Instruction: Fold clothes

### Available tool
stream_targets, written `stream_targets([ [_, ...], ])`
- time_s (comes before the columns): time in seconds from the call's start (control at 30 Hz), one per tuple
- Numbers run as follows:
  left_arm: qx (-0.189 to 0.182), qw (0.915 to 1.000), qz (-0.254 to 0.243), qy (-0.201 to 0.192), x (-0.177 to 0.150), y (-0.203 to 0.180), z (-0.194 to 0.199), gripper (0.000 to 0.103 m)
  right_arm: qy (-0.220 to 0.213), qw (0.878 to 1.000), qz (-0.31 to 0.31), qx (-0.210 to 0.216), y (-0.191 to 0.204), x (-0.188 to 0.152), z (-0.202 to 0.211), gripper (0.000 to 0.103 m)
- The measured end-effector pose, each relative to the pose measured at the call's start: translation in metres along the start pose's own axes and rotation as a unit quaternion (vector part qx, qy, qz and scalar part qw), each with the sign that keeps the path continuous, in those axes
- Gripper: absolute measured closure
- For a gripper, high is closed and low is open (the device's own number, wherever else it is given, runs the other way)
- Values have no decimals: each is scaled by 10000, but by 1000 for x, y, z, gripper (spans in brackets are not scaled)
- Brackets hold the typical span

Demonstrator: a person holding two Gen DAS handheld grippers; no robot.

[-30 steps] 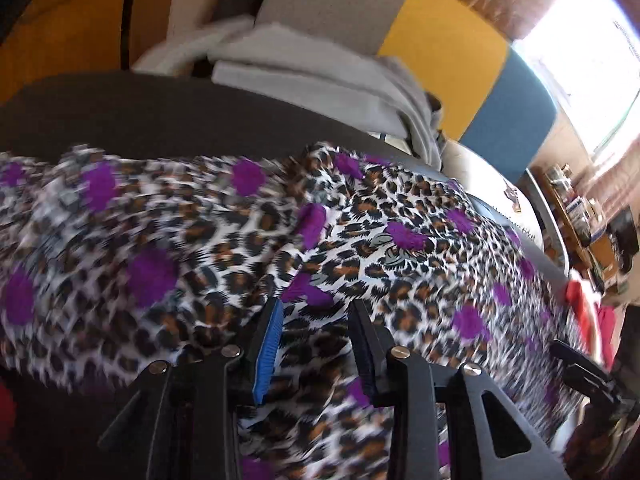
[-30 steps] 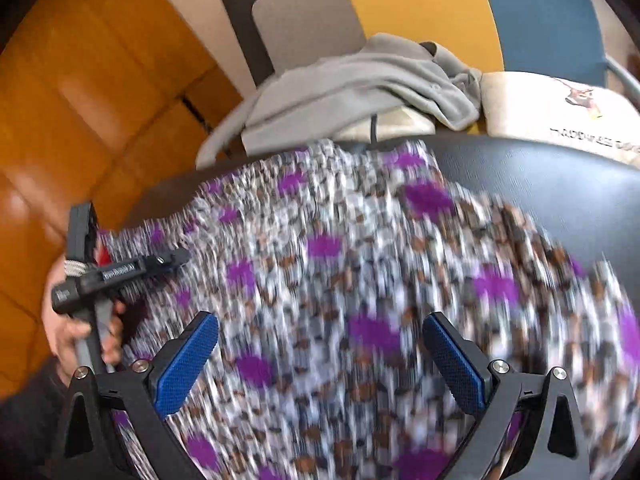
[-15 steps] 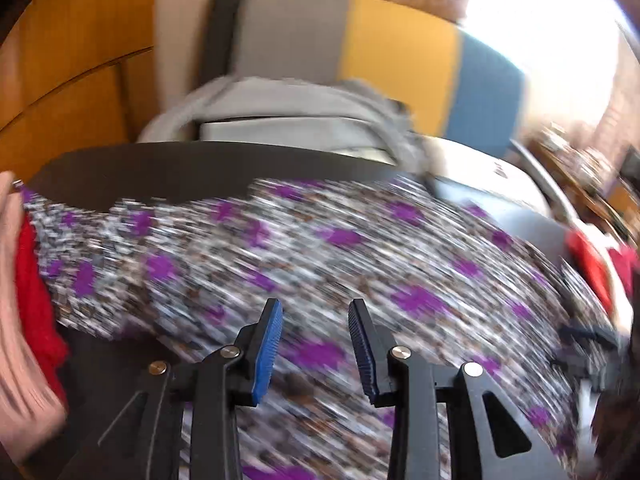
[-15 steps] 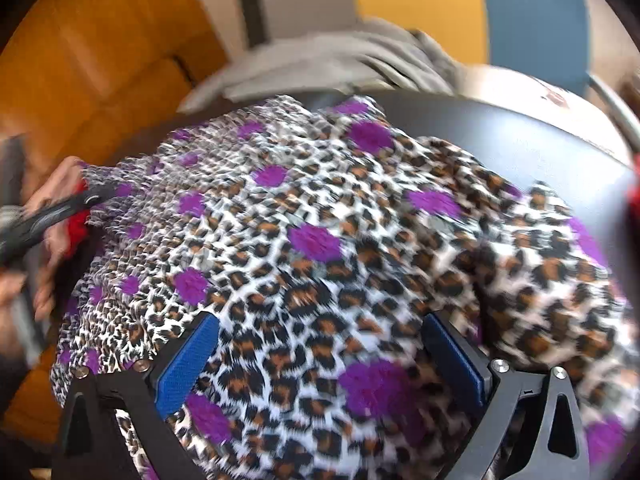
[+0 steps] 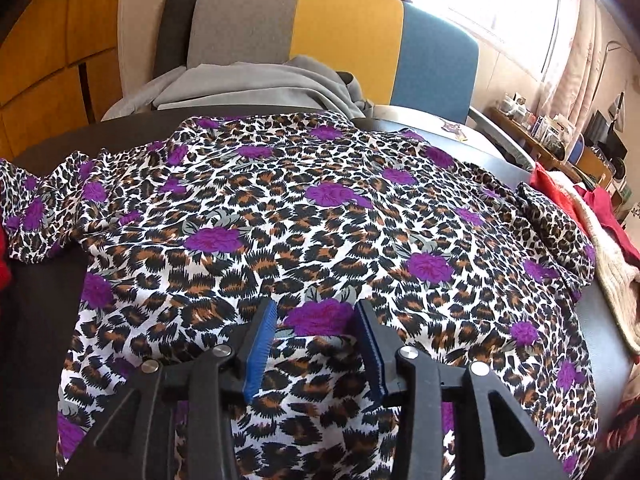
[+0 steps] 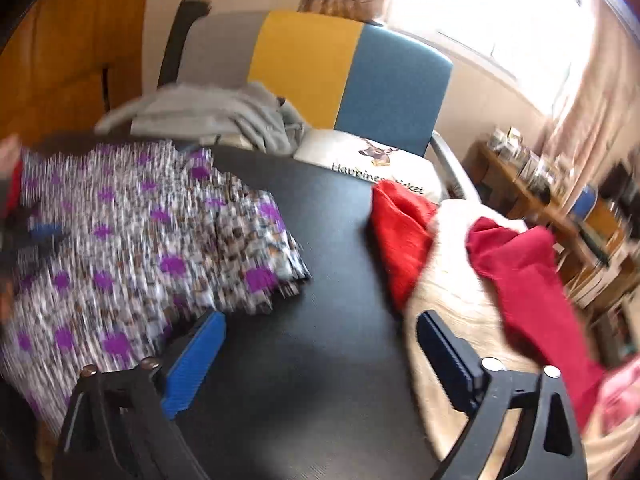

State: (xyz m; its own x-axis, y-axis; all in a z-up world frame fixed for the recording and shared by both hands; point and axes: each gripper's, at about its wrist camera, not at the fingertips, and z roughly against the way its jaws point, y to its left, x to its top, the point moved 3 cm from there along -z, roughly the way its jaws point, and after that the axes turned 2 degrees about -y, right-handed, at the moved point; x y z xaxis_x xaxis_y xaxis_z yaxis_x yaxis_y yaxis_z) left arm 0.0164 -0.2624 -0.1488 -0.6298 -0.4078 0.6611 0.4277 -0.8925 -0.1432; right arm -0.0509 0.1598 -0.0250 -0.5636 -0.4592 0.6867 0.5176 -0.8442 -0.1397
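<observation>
Leopard-print garment (image 5: 304, 208) in white, black and tan spots, scattered with purple flowers and grey leaves, on a black surface (image 6: 320, 264). Behind it, a plain grey garment (image 5: 248, 84) against a chair back (image 5: 344, 36) banded grey, yellow and blue; to the right, red cloth (image 6: 516, 264) over cream fabric (image 6: 452, 296). Black claws, left (image 5: 316, 320) and right (image 6: 320, 336), with bright blue pads (image 6: 192, 364).

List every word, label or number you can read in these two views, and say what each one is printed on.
"Happines…" and "…ket": black print under a deer-head picture on the white cushion, right wrist view; the middle letters hide behind a red garment.
In the left wrist view the same cushion shows only a small dark emblem, no legible words.
Items on the wooden shelf: labels too small and blurred to read.
Leopard-print garment: no text.
</observation>
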Motion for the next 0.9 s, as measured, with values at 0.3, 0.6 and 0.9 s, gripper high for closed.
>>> stream_targets([
  [0.3,-104,9999,64,-50,-6,0,8,61,948,9893,-870,684,14,42,-132,82],
  [0.6,-96,9999,43,-74,-7,-1,7,58,305,9770,-2027,-588,-88,4,-58,73],
  [0.9,75,9999,-88,-70,-6,-3,7,58,467,9602,-2741,-267,-113,-82,-7,32],
])
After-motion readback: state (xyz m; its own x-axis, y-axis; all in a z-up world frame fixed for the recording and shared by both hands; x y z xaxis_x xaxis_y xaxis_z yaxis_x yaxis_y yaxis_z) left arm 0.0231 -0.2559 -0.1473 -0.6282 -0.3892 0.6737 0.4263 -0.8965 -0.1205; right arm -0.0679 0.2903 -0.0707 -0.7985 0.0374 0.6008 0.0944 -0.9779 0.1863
